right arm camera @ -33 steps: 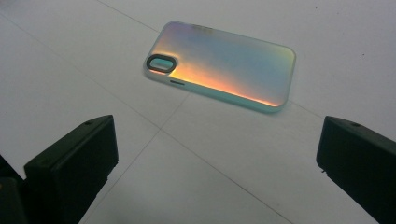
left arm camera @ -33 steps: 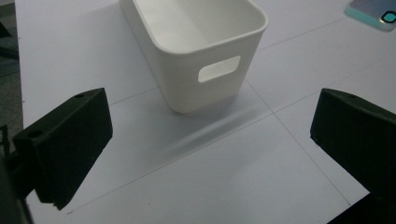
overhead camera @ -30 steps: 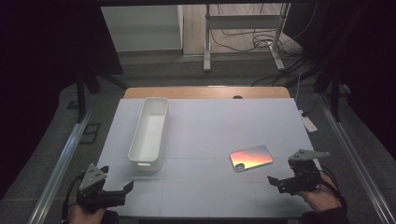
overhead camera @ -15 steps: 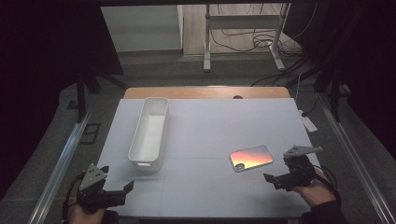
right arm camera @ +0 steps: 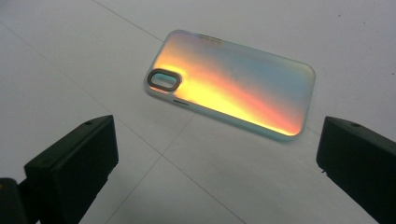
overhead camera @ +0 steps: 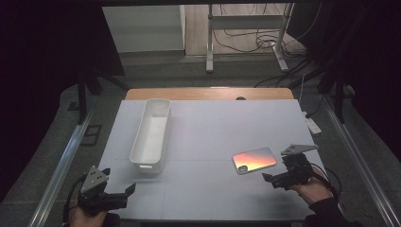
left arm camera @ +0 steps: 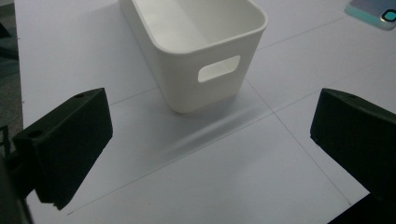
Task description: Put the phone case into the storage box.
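Observation:
An iridescent orange-and-blue phone case (overhead camera: 254,160) (right arm camera: 231,84) lies flat on the white table, camera cutout toward the near left. My right gripper (overhead camera: 273,180) (right arm camera: 215,163) stands open just in front of and right of it, jaws wide apart with nothing between them. A long white plastic bin (overhead camera: 152,134) (left arm camera: 196,42) with a handle slot sits at the table's left. My left gripper (overhead camera: 124,193) (left arm camera: 210,154) is open near the front left corner, facing the bin's near end, apart from it.
The white table (overhead camera: 213,127) has a wooden strip along its far edge. Metal rails run down both sides. A white power strip (overhead camera: 312,124) lies off the right edge. Cables and a stand's legs lie on the floor beyond.
My right gripper has moved a little left and forward toward the phone case. The left gripper has barely shifted.

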